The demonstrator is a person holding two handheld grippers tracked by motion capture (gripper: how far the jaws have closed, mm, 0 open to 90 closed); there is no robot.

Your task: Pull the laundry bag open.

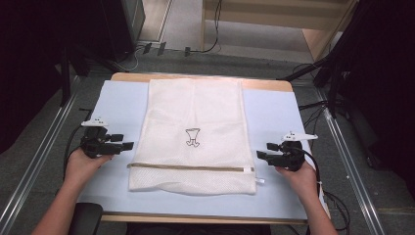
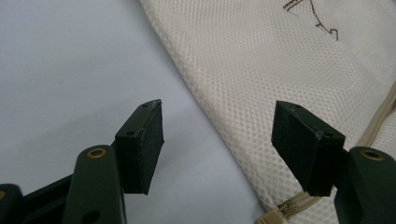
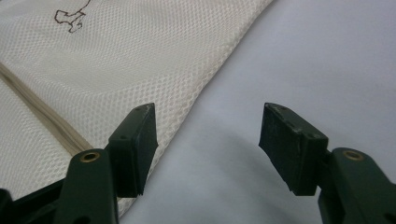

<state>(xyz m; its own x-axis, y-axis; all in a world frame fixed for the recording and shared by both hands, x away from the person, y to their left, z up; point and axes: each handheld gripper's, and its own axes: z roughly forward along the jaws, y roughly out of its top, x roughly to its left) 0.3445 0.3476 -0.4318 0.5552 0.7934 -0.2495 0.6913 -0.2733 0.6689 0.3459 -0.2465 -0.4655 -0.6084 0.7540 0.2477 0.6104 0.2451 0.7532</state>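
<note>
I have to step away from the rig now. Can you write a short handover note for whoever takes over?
Left gripper: jaws open, holding nothing, beside the left edge of the mesh laundry bag.
Right gripper: jaws open, holding nothing, beside the bag's right edge.
The bag lies flat in the middle of the blue mat, its zipper running across near the person's end.
Done: bag laid out flat.
Left: nothing gripped yet; likely take both side edges next.

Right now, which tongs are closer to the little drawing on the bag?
Left. The left tongs sit just beside the bag, nearer the drawing; the right tongs wait farther off.
</note>
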